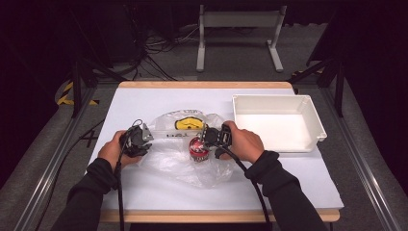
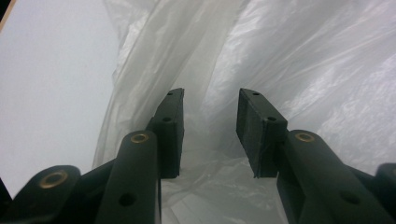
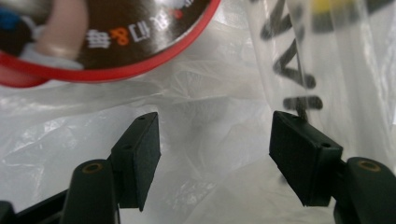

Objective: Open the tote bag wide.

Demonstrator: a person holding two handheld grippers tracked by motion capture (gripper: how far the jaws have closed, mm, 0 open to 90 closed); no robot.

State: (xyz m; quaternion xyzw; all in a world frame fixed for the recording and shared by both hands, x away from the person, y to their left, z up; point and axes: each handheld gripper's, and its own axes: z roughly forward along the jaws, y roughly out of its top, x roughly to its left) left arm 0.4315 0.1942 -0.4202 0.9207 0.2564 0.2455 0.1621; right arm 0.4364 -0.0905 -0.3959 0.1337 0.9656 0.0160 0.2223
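Observation:
A clear plastic bag (image 1: 183,166) with a yellow face print lies crumpled on the white table (image 1: 144,192). A round red-rimmed can (image 1: 197,149) rests in the bag's middle. My left gripper (image 1: 149,137) is at the bag's left edge. In the left gripper view it (image 2: 210,100) stands open, with loose folds of the bag (image 2: 299,60) between the jaws, unpinched. My right gripper (image 1: 205,136) sits just above the can. In the right gripper view it (image 3: 215,123) is open over the bag film (image 3: 210,154), and the can's printed top (image 3: 116,32) lies beyond the left jaw.
An empty white bin (image 1: 269,98) stands at the table's back right. Both forearms in black sleeves come in from the near edge, with cables trailing back. A metal stand and cables lie on the floor beyond the table.

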